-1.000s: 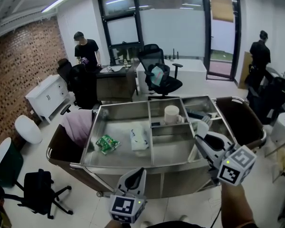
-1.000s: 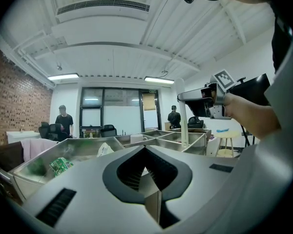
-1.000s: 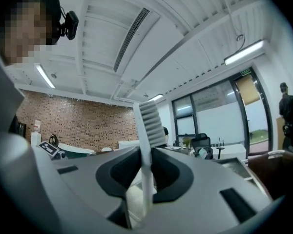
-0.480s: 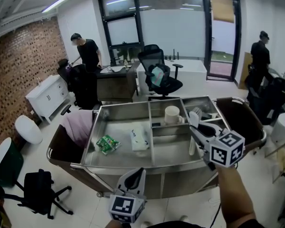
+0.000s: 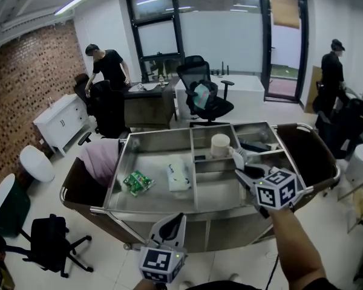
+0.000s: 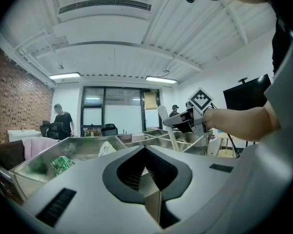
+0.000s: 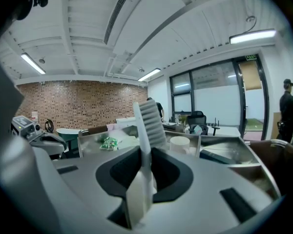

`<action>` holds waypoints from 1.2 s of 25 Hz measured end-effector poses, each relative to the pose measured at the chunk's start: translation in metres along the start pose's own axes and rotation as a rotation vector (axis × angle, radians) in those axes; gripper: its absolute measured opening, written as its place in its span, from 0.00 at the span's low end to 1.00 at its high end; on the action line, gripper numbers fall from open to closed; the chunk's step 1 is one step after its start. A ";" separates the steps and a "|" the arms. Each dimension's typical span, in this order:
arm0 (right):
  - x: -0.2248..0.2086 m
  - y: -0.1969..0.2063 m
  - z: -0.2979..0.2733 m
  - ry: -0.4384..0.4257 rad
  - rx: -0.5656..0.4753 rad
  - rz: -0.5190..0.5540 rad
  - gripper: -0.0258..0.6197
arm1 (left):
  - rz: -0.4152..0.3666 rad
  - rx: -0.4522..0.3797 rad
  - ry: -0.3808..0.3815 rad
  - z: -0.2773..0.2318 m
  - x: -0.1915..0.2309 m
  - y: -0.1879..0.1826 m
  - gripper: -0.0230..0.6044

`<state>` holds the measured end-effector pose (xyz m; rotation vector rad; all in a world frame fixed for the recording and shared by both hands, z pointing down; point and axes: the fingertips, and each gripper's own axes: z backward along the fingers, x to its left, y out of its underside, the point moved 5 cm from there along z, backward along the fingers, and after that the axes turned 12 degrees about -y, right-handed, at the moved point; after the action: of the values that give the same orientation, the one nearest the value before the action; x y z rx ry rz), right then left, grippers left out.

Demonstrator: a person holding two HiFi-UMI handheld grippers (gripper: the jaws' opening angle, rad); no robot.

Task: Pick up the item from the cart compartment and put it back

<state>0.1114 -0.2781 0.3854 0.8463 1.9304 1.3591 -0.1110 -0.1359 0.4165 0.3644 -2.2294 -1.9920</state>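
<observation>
**Brush in right gripper, over cart's right side**

We see the right gripper [image 5: 247, 174] pinching a white brush [image 5: 236, 156]. Its jaws are closed on the brush's lower part, w/ the bristle end sticking out past the tips, tilted. The brush sits over the cart [image 5: 139, 211], right of centre, above the wall btw. the middle compartments & the right-hand ones, just beside the mug [image 5: 220, 145]. We can't tell whether the brush touches the steel anywhere. The mug stands upright in the small middle compartment by the back edge.

The left gripper [image 5: 171, 225] hangs low, just off the cart's front edge. Its jaws are pressed together w/ nothing btw. them.

In the big left compartment a green packet [image 5: 136, 182] lies toward the front-left corner. A white pack [image 5: 177, 177] lies nearer the divider, apart from the packet. A dark flat thing [image 5: 254, 145] lies in the back-right compartment; we can't make out what it is. A pink bag [image 5: 100, 161] hangs at the cart's left end & a brown bag [image 5: 308, 156] at its right end.

Bkgd: one person in black [image 5: 106, 65] bends at a desk [image 5: 146, 95]. Another person [image 5: 333, 71] stands far right, near the door [image 5: 281, 41]. An office chair [image 5: 202, 101] stands behind the cart's back edge.
</observation>
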 end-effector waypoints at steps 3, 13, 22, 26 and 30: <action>-0.004 0.004 -0.007 -0.002 0.002 -0.016 0.16 | 0.008 0.000 0.000 0.000 0.000 -0.002 0.04; -0.013 0.010 -0.057 -0.040 0.145 0.006 0.18 | 0.007 0.003 -0.016 -0.002 0.008 -0.001 0.04; -0.016 0.031 -0.105 -0.072 0.308 0.020 0.22 | 0.015 -0.004 -0.034 -0.001 0.014 0.000 0.04; -0.017 0.041 -0.115 -0.085 0.344 0.003 0.22 | 0.022 0.006 -0.048 0.000 0.020 0.003 0.04; -0.022 0.046 -0.118 -0.077 0.366 0.003 0.25 | 0.025 0.008 -0.049 -0.001 0.020 0.004 0.04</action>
<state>0.0384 -0.3484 0.4643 1.0553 2.1507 0.9705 -0.1308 -0.1420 0.4197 0.2903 -2.2604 -2.0011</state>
